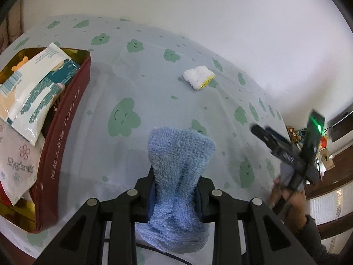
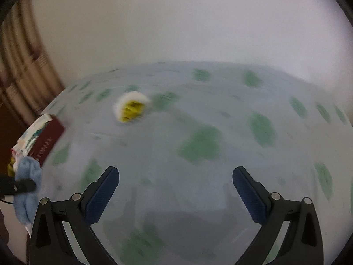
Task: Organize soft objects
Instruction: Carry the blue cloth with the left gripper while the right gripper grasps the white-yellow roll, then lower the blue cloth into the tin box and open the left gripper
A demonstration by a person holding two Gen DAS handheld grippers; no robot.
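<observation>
My left gripper [image 1: 176, 190] is shut on a blue terry cloth [image 1: 179, 165] and holds it above the table, right of a dark red box [image 1: 64, 137]. The box holds wipe packs [image 1: 37, 88] and a tissue pack [image 1: 15, 165]. A folded white and yellow cloth [image 1: 199, 77] lies farther back on the table; it also shows, blurred, in the right wrist view [image 2: 131, 108]. My right gripper [image 2: 176, 190] is open and empty above the table; it shows at the right of the left wrist view [image 1: 264, 134]. The blue cloth [image 2: 28, 176] and the box [image 2: 47, 141] show at the far left of the right wrist view.
The table wears a pale blue cover [image 1: 154, 88] with green cloud prints. A white wall [image 1: 220, 11] stands behind it. Shelves with clutter [image 1: 322, 150] are at the far right.
</observation>
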